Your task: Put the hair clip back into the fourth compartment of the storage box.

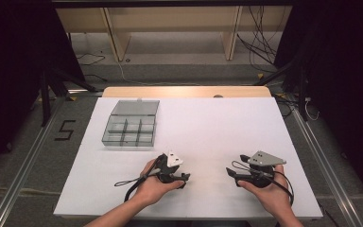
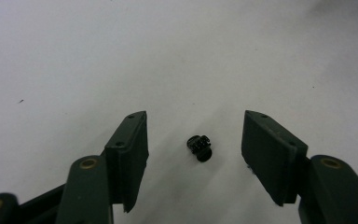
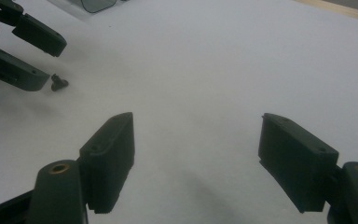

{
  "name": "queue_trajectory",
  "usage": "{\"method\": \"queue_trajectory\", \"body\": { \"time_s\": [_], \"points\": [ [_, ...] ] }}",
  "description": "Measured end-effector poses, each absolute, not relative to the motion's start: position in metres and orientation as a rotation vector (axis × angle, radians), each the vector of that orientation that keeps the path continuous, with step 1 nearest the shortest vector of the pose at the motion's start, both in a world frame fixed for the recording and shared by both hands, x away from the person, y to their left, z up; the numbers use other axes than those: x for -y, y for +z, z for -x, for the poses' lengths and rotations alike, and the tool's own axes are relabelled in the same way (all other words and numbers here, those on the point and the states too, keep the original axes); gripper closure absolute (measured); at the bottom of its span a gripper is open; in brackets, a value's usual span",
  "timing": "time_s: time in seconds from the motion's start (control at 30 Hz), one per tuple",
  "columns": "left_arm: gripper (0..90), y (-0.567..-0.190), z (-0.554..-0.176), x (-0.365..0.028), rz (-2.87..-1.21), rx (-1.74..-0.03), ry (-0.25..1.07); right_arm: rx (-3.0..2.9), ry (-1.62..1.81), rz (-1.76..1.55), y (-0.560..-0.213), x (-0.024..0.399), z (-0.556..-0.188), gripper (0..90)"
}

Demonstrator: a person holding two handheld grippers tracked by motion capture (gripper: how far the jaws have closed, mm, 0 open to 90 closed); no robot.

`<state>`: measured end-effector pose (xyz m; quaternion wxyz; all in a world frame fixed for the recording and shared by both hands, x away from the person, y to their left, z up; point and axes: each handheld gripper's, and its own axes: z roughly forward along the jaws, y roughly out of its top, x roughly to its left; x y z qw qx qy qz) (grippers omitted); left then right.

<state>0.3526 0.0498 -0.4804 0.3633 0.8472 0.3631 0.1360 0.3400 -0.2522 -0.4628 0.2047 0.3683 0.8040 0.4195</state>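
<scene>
A small black screw-like part [image 2: 200,147] lies on the white table sheet [image 2: 177,56]. My left gripper [image 2: 195,116] is open around it, a jaw on each side and neither pad touching it. The right gripper view shows the same part [image 3: 58,83] just at the tips of the left gripper [image 3: 51,65]. From above, the left gripper [image 1: 185,180] lies low on the sheet near the front, pointing right. My right gripper [image 1: 231,176] faces it from the right, open, with nothing between its jaws [image 3: 196,119].
A clear plastic compartment box [image 1: 131,124] with its lid raised stands at the back left of the white sheet [image 1: 208,127]; its corner [image 3: 95,4] shows far off. A wooden table edge [image 1: 184,91] lies behind. Dark stands and cables flank the table.
</scene>
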Motion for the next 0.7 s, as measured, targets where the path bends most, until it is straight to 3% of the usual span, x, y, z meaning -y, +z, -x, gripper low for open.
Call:
{"method": "queue_trajectory", "body": {
  "time_s": [0.3,0.7],
  "points": [
    [53.7,-0.4848,-0.3545,-0.0451,-2.191,-0.963,0.325,-2.241,1.165,-1.026,-0.4628,0.2522,-0.3400,27.6],
    [62.6,-0.4883,-0.3563,-0.0445,-2.192,-0.994,0.308,-2.243,1.165,-1.020,-0.4627,0.2520,-0.3401,27.6]
  ]
}}
